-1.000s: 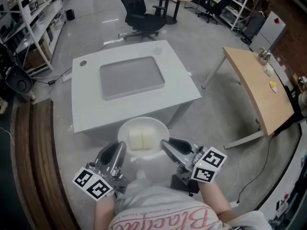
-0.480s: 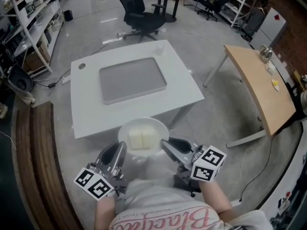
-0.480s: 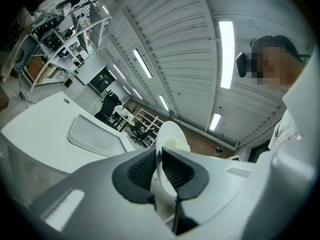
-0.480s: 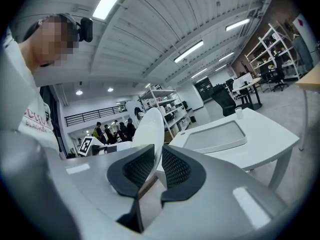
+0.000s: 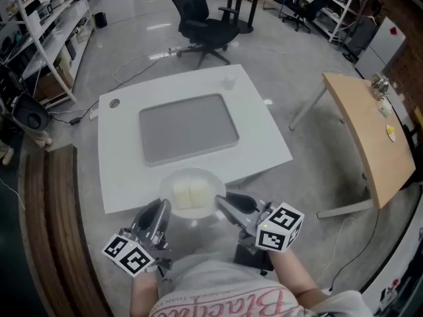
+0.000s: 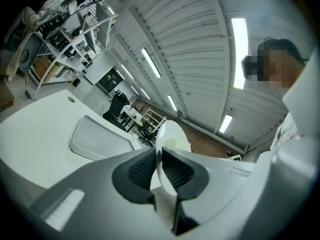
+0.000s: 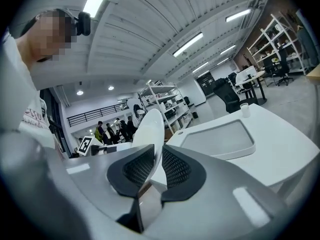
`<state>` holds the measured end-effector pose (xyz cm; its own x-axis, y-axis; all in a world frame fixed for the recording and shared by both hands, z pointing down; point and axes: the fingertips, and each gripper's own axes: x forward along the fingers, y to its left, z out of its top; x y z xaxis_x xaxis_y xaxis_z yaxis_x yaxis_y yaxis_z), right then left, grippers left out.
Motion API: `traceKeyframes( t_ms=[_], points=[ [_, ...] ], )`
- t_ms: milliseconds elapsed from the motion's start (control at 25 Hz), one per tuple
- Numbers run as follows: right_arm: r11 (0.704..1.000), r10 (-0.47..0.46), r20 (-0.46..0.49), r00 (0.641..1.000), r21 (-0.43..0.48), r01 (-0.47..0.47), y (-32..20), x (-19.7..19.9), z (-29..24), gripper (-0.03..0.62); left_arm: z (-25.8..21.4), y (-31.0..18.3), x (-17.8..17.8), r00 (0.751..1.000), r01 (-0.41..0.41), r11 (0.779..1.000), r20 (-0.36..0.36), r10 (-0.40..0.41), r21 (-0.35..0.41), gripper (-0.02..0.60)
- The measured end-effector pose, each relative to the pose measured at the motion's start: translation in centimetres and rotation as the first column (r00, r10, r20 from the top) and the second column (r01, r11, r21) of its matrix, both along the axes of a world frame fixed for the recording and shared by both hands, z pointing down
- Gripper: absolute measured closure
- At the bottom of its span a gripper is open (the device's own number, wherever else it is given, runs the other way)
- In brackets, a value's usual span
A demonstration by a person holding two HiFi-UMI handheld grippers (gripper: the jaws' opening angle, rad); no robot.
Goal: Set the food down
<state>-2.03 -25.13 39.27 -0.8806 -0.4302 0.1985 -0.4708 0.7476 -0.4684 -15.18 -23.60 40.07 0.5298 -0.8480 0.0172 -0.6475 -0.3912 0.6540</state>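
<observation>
Observed a round white plate (image 5: 192, 175) carrying two pale yellow food blocks (image 5: 190, 195), held over the near edge of a square white table (image 5: 119, 150), just short of the grey rectangular tray (image 5: 188, 127) and apart from it. Found the left gripper (image 5: 162, 207) pinched onto the plate's left rim, with dark ribbed pads (image 6: 142, 171) pressing both faces of the thin edge. Found the right gripper (image 5: 220, 201) likewise clamped on the plate's right rim, jaws tight against it on both sides.
</observation>
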Motion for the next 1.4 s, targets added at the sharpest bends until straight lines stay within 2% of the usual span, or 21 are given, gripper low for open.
traceKeyframes(
  t_ms=[240, 400, 600, 720, 840, 960, 1120, 1320, 1400],
  points=[
    [0.998, -0.054, -0.032, 0.998, -0.011, 0.054, -6.8, -1.2, 1.2, 0.542, 1.2, -6.1, -1.0, 0.999, 0.042, 0.999, 0.011, -0.042, -0.010, 0.545],
    [0.995, -0.075, -0.088, 0.993, -0.072, 0.069, -11.5, -1.8, 3.8, 0.539, 3.4, -10.2, -1.4, 0.998, 0.054, 0.997, 0.037, -0.052, -0.056, 0.545],
    [0.988, -0.104, -0.203, 0.974, -0.131, 0.078, -16.8, -2.9, 8.3, 0.525, 6.5, -15.6, -2.2, 0.988, 0.059, 0.992, 0.152, -0.042, -0.112, 0.543],
    [0.982, -0.127, -0.327, 0.937, -0.178, 0.071, -19.4, -3.4, 11.4, 0.506, 8.1, -18.4, -2.2, 0.971, 0.062, 0.986, 0.239, -0.023, -0.157, 0.543],
    [0.972, -0.132, -0.430, 0.893, -0.233, 0.032, -20.8, -3.4, 13.9, 0.491, 10.0, -19.9, -2.0, 0.954, 0.067, 0.971, 0.301, 0.005, -0.228, 0.542],
    [0.968, -0.133, -0.483, 0.865, -0.251, 0.008, -21.3, -3.6, 15.4, 0.493, 12.0, -20.6, -2.1, 0.937, 0.083, 0.952, 0.350, 0.027, -0.294, 0.536],
    [0.974, -0.184, -0.549, 0.815, -0.212, 0.078, -21.0, -4.3, 17.0, 0.503, 14.7, -20.9, -3.0, 0.902, 0.127, 0.924, 0.429, 0.043, -0.361, 0.522],
    [0.969, -0.212, -0.575, 0.790, -0.229, 0.093, -21.1, -4.5, 18.1, 0.478, 16.1, -21.6, -3.1, 0.867, 0.159, 0.898, 0.493, 0.072, -0.410, 0.504],
    [0.969, -0.211, -0.575, 0.790, -0.228, 0.093, -21.2, -4.5, 18.3, 0.470, 16.7, -21.6, -3.2, 0.858, 0.185, 0.886, 0.510, 0.065, -0.425, 0.494]
  ],
)
